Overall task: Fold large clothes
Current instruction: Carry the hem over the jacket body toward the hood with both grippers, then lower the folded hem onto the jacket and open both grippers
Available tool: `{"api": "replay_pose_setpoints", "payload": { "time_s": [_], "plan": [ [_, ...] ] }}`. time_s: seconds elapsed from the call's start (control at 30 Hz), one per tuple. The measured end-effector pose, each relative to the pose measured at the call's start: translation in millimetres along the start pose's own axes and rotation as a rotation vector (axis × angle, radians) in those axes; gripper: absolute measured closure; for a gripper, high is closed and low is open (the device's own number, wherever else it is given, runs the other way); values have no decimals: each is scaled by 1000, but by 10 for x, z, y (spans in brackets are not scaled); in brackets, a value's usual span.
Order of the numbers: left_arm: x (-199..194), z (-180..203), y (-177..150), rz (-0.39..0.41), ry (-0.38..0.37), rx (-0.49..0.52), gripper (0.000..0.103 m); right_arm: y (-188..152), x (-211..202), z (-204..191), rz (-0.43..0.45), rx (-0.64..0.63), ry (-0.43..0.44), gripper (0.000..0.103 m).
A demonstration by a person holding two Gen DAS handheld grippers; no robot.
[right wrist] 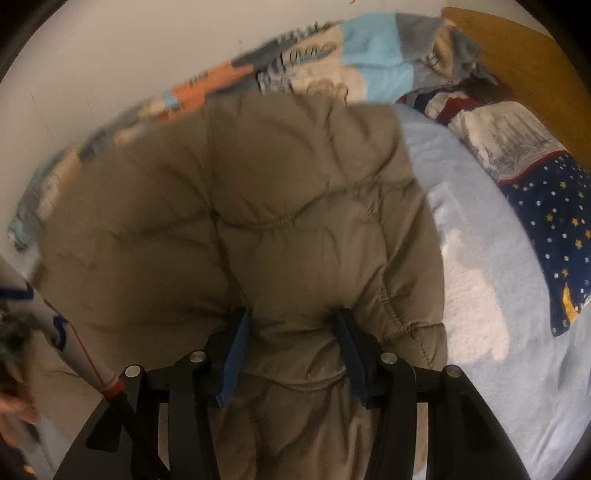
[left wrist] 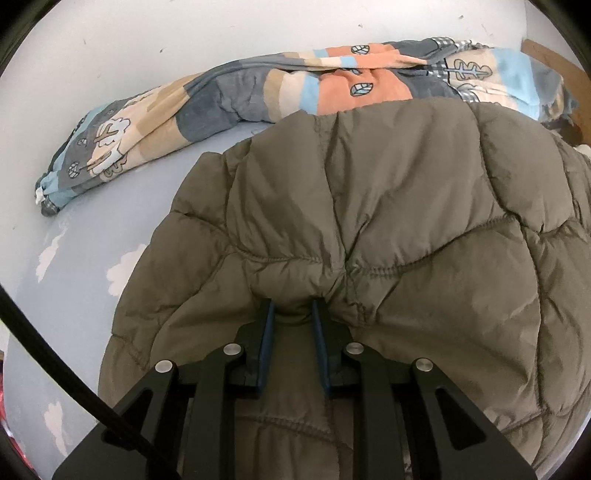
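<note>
1. Left wrist view: the left gripper [left wrist: 293, 308] has its blue pads [left wrist: 266, 343] drawn narrow, pinching a bunched fold of the olive quilted jacket [left wrist: 369, 221]. The jacket spreads over a pale blue sheet [left wrist: 74, 295] on the bed, its far edge against a rolled patchwork blanket [left wrist: 258, 88] along the white wall [left wrist: 184, 33].
2. Right wrist view: the right gripper [right wrist: 293, 321] sits wider, clamping a thick wad of the jacket [right wrist: 258, 206]. A starry pillow [right wrist: 554, 229] lies well apart, near the wooden headboard [right wrist: 524, 55].

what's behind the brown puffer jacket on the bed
Behind the puffer jacket lies a rolled patchwork quilt along the white wall. The jacket hides part of its lower edge.
</note>
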State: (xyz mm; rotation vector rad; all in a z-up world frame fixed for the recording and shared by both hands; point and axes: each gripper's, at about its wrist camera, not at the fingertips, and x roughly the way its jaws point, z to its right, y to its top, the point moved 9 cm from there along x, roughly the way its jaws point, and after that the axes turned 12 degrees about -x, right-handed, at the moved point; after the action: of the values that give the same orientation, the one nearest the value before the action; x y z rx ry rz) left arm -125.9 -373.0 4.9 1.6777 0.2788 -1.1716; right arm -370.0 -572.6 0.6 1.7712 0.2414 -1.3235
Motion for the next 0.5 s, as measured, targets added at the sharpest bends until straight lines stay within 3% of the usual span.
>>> {"api": "replay_pose_setpoints", "payload": {
  "time_s": [0.17, 0.5],
  "plan": [
    [-149, -21, -39, 10, 27, -10, 83, -34, 91, 8, -26, 16, -40, 51],
    [-1072, -149, -467, 122, -2, 4, 83, -51, -848, -334, 100, 83, 75, 50]
  ]
}}
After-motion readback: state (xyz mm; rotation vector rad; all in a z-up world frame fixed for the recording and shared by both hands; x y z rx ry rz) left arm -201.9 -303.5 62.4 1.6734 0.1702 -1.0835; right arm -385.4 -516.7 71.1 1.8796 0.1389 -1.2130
